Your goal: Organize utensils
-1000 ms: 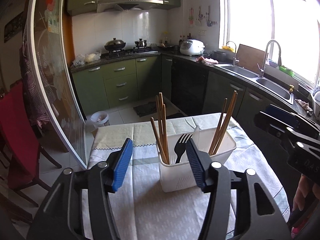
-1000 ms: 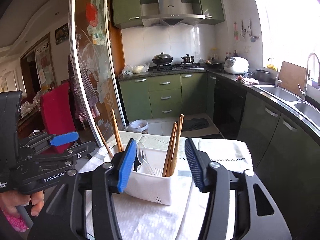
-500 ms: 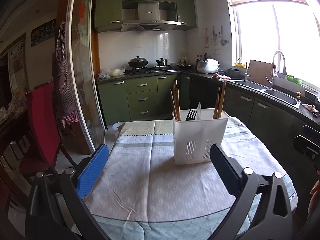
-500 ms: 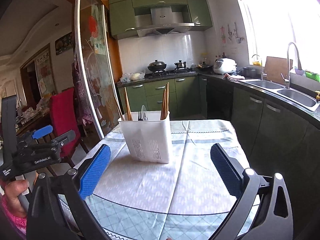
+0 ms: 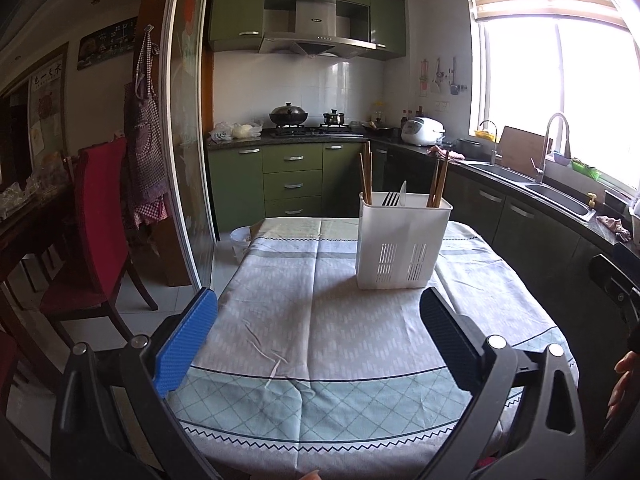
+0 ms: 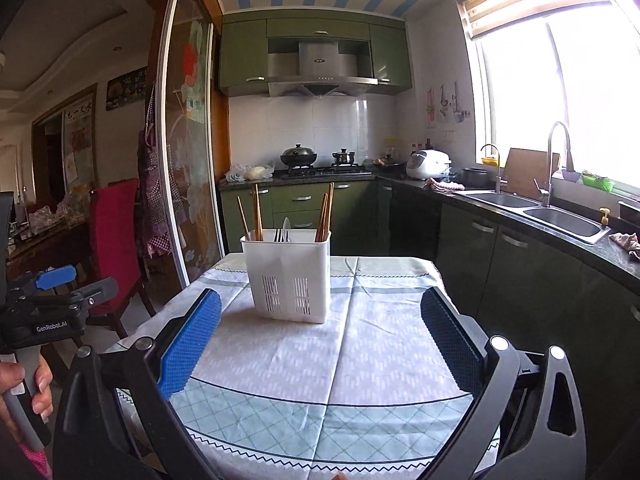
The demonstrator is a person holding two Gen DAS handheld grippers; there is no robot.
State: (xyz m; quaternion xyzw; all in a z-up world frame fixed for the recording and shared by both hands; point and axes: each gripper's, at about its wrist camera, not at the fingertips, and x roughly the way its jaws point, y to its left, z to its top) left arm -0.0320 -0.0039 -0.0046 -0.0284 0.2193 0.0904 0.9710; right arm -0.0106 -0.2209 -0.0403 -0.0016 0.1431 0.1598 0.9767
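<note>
The utensil holder (image 5: pixel 404 246), a white plastic box with slotted vents low on its side, stands upright on the table (image 5: pixel 320 340), towards the far end of the patterned tablecloth (image 6: pixel 320 360). Wooden chopsticks (image 5: pixel 365 178) stick up from its left compartment and another bunch of chopsticks (image 5: pixel 438 182) leans out of the right one; between them I see the tines of a fork (image 5: pixel 391 199) and the pale tip of a spoon (image 5: pixel 403 194), though I cannot tell exactly how the middle is divided. My left claw (image 5: pixel 318 312) is spread wide, its jaws having just been opening, and nothing sits between its blue pads; the holder stands well beyond the tips, apart from them. My right claw (image 6: pixel 320 312) is spread just as wide, its jaws likewise having just been opening, with only bare cloth between the pads and the holder standing farther off, untouched. In the right view my left hand (image 6: pixel 24 392) grips the handle of the other claw at the left edge. Behind the table are green cabinets (image 5: pixel 294 184), a stove with a black pot (image 5: pixel 289 114), a sink (image 6: pixel 532 210) under the bright window, and a red chair (image 5: pixel 100 216) at the left.
</note>
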